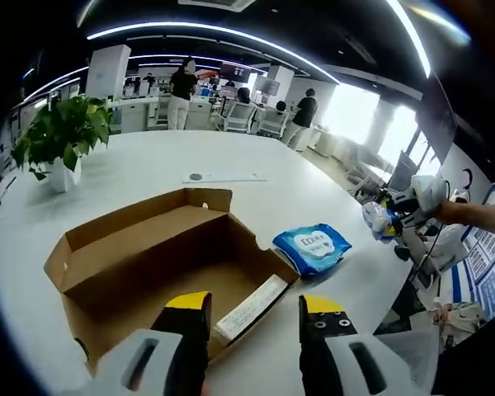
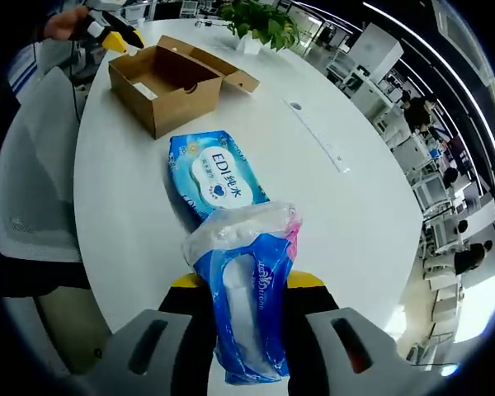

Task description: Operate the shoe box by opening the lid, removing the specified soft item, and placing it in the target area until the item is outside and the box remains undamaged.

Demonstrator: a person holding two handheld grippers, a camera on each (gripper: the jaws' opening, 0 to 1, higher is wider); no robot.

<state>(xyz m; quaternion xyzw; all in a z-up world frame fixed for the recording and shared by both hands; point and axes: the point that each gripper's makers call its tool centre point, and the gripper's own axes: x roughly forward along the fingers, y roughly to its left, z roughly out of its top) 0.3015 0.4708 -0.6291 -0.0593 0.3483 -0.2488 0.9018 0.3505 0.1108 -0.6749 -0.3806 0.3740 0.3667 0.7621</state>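
The open cardboard shoe box lies on the white table, lid folded back, with a white paper slip inside. My left gripper hovers open over the box's near corner, with nothing between its jaws. A blue wet-wipes pack rests on the table right of the box. My right gripper is shut on a soft blue-and-white plastic packet, held above the table just beyond the wipes pack. The right gripper view also has the box further off and the left gripper by it.
A potted plant stands at the table's far left. A long white strip lies behind the box. A grey chair sits at the table edge. People stand among desks in the background.
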